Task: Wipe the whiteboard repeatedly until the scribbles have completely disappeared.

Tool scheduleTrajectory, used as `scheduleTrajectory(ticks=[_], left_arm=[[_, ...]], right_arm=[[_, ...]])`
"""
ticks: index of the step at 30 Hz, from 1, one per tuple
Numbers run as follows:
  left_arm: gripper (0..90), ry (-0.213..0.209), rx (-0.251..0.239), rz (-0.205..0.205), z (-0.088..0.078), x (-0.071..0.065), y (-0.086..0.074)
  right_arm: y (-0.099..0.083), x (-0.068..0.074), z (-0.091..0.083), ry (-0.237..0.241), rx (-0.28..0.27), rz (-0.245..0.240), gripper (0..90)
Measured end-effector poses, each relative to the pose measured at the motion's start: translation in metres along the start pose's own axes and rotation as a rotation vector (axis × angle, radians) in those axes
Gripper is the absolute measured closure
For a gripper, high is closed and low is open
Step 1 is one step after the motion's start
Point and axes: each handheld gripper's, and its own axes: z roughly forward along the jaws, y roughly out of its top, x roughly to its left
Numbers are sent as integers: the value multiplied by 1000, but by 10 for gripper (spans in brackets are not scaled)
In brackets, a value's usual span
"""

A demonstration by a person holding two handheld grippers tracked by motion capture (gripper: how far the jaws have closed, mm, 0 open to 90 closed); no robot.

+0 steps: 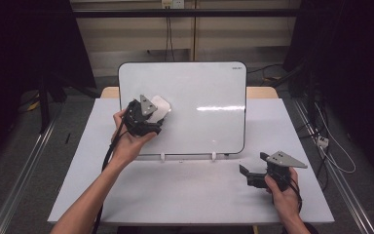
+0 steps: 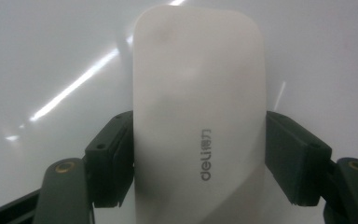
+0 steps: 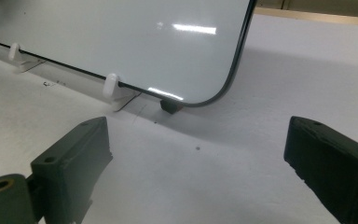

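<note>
A whiteboard [image 1: 204, 102] leans on small white stands on the table. My left gripper [image 1: 148, 114] is shut on a white eraser [image 1: 160, 108] and holds it flat against the board's upper left area. In the left gripper view the white eraser [image 2: 198, 112], marked "deli", sits between both black pads [image 2: 109, 158] with the whiteboard [image 2: 51, 56] behind it. My right gripper [image 1: 253, 168] rests on the table near the board's lower right corner, jaws wide apart with nothing between them. The right gripper view shows the gripper [image 3: 200, 163] facing the whiteboard [image 3: 135, 42] and its corner.
The white table top [image 1: 185, 190] carries the board's two white clips [image 1: 162, 157]. Black stands and cables flank the table; a cable and plug lie on the floor at right [image 1: 324, 142]. A wooden edge [image 1: 263, 91] shows behind the board.
</note>
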Motion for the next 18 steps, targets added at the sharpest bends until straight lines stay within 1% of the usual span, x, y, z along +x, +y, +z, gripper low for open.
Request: scheduleTrajectory(ticks=[2, 3, 5, 6, 7, 9, 10, 11, 12, 15, 18], left_arm=[[301, 13, -9, -28, -2, 9, 1], [300, 20, -12, -32, -4, 14, 2], [302, 30, -22, -61, -6, 22, 2], [302, 29, -25, -70, -7, 25, 2], [302, 29, -29, -69, -7, 25, 1], [302, 46, -32, -64, -7, 20, -1], [301, 40, -29, -63, -6, 18, -3], [300, 26, -25, -74, -5, 14, -6], [298, 15, -25, -71, -3, 10, -9], [298, -1, -26, -66, -1, -3, -14], [298, -19, -16, -40, 3, -17, -15]], right_arm=[[0, 0, 0, 2, -1, -2, 74], [0, 1, 1, 2, 1, 3, 74], [1, 1, 1, 3, 1, -3, 74], [1, 1, 2, 2, 1, -3, 74], [1, 1, 2, 2, 2, -2, 74], [1, 1, 1, 1, 2, -2, 74], [1, 1, 1, 1, 2, -2, 74], [1, 2, 1, 1, 2, -2, 74], [1, 1, 1, 1, 2, -3, 74], [1, 2, 2, 2, 4, -6, 74], [1, 3, 2, 4, 4, -8, 74]])
